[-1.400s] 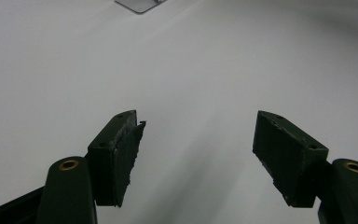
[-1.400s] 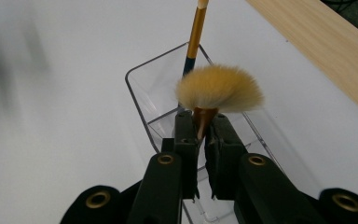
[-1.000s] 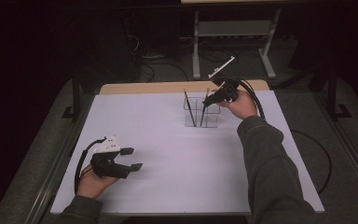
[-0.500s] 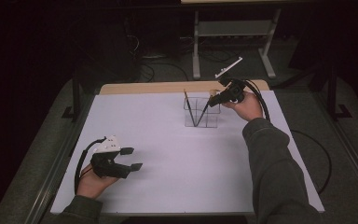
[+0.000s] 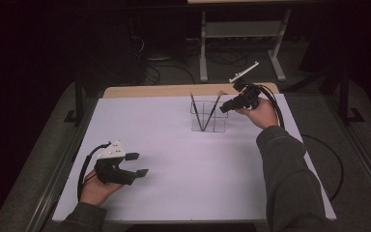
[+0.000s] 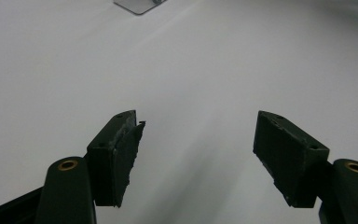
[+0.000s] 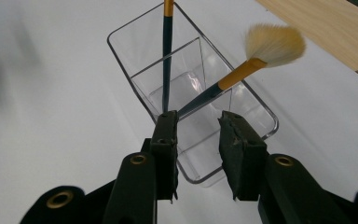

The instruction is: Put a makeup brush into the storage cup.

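Right gripper [image 7: 196, 133] hovers just above the clear holder [image 7: 242, 109], jaws just been opening, nothing pinched between them. Straight ahead, two brushes [image 7: 223, 83] lean inside it. Left gripper [image 5: 134, 164] rests wide open, well apart on the table [image 5: 174, 145].

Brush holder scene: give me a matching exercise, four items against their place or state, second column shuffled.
Items:
1. fluffy brush
2. second brush
3. left gripper
4. right gripper

States:
A. jaws wide apart, nothing between them, over the bare white table
B. stands nearly upright in the clear holder
C. leans in the holder, pale bristles up
D. jaws just opening, nothing held, at the holder's near end

Pairs: 1-C, 2-B, 3-A, 4-D
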### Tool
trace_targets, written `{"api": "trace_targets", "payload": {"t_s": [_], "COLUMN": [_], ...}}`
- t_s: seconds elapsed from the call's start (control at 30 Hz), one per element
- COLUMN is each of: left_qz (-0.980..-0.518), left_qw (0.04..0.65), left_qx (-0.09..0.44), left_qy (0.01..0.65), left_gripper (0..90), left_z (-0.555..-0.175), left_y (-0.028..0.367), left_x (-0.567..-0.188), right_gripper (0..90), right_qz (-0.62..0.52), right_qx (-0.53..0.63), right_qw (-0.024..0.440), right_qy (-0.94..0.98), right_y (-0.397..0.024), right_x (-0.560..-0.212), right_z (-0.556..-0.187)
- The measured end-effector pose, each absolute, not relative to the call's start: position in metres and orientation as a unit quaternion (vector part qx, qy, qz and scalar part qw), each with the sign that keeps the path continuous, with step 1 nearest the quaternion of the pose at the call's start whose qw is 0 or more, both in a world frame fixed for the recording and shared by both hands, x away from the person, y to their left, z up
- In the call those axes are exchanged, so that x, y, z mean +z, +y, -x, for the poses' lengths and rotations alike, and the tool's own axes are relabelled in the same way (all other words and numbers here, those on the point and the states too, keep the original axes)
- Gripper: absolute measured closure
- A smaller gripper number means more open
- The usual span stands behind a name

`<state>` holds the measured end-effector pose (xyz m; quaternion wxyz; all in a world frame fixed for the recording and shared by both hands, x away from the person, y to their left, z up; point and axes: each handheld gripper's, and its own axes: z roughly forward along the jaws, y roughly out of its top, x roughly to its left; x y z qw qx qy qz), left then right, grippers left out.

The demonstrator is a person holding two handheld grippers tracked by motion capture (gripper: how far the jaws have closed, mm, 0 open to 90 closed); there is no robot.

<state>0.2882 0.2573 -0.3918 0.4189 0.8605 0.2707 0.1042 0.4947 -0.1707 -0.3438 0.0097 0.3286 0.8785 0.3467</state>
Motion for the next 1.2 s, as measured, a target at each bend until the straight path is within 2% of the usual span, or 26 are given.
{"api": "trace_targets", "payload": {"t_s": [0.7,1.2], "left_qz": [-0.861,-0.859], "left_qw": [0.418,0.418], "left_qx": [0.103,0.107], "left_qy": [0.272,0.276], "left_gripper": [29.1,27.5], "left_z": [-0.288,-0.287], "left_y": [0.256,0.257], "left_x": [-0.393,-0.392], "right_gripper": [58.8,48.1], "right_qz": [-0.342,-0.356], "right_qx": [0.390,0.416], "right_qw": [0.018,0.023], "right_qy": [0.855,0.837], "right_y": [-0.203,-0.219], "right_x": [-0.347,-0.354], "right_z": [-0.468,-0.449]}}
